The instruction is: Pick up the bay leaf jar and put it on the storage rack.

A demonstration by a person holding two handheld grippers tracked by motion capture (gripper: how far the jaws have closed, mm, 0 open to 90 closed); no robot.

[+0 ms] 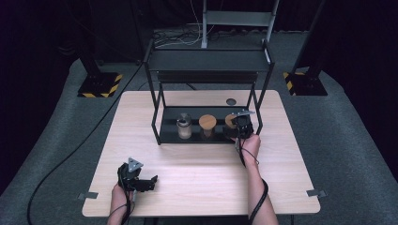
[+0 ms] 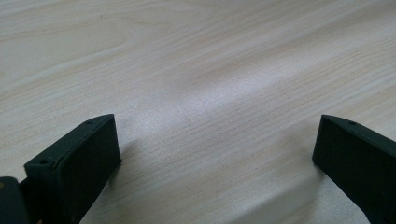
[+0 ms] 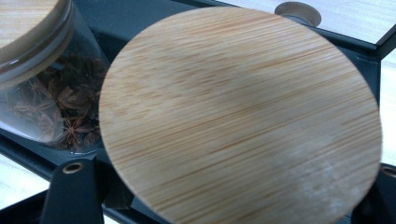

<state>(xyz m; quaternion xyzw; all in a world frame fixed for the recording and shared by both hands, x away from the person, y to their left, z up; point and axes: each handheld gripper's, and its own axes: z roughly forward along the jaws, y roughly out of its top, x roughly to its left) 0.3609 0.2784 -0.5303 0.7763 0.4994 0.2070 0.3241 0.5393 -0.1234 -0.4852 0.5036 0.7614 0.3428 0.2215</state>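
Item: black two-tier rack [image 1: 206, 60], standing at the far middle of the wooden table [image 1: 202, 164]. Its lower shelf [image 1: 170, 127] carries three jars in a row.

1. Left jar [image 1: 184, 126]: clear glass, pale contents that cannot be made out, top looks greyish; stands toward the shelf's left end.
2. Middle jar [image 1: 207, 125]: clear glass with a round bamboo lid. In the right gripper view it [image 3: 51, 107] holds star anise pods, brown, visible through the wall.
3. Right jar [image 1: 229, 121]: at the shelf's right end, bamboo lid [image 3: 240, 116] seen from above; contents hidden under the lid. The right gripper [image 1: 242, 125] is at this jar, its jaws drawn in against the jar's sides below the lid, one on either side.

Further item: small dark round disc [image 1: 230, 101] on the table, behind the rack near the far right.

Left gripper [image 1: 141, 180]: rests near the table's near left corner, well apart from the rack; jaws spread wide over bare wood, nothing between them.
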